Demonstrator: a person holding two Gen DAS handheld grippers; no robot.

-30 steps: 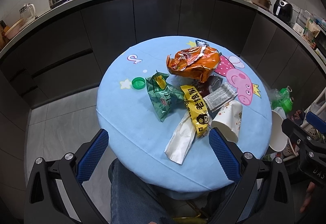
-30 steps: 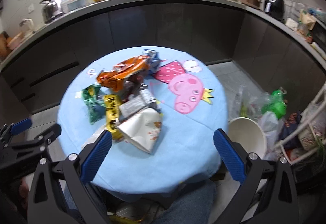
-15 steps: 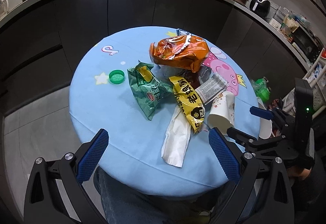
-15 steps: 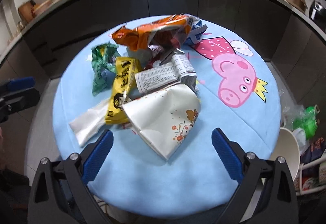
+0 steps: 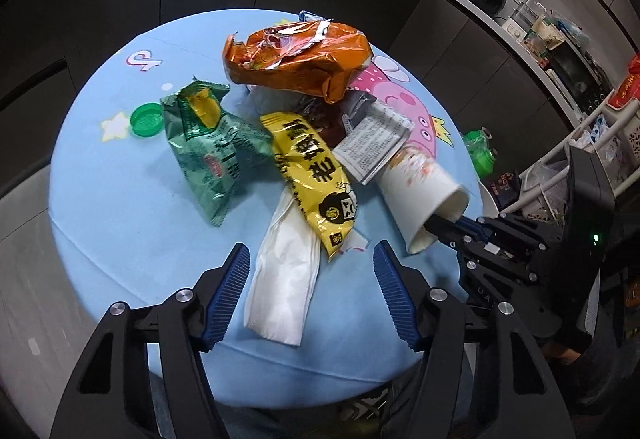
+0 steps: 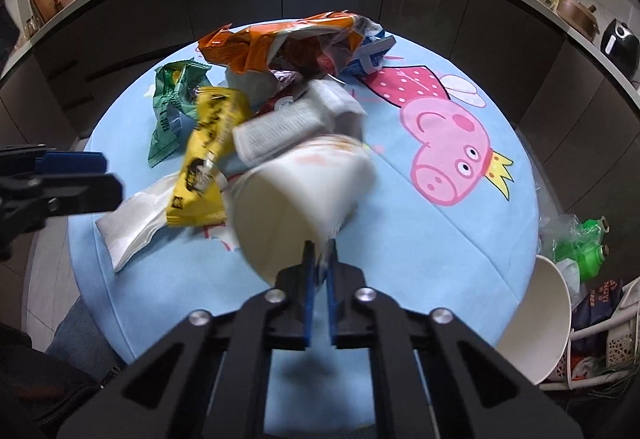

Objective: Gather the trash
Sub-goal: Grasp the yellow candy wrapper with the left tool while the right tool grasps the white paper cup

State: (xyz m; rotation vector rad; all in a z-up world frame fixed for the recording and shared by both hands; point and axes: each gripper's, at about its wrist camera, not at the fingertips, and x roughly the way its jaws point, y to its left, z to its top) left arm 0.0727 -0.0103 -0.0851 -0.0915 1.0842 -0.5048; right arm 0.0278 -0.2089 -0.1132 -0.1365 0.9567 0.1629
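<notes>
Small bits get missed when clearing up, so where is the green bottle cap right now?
In the left wrist view the green bottle cap lies on the blue tablecloth at the table's left side, just left of the green snack packet, beside a printed star.

The left hand-held gripper (image 5: 310,289) is showing black angular linkage arms, round silver screws at the joints and blue ribbed pads (image 5: 226,295) on its fingers. The right hand-held gripper (image 6: 319,271) is wearing the same black frame, silver screws and blue pads (image 6: 308,299); its body is glowing with a small green light. Blue jeans (image 5: 256,421) are covering the person's legs.
</notes>
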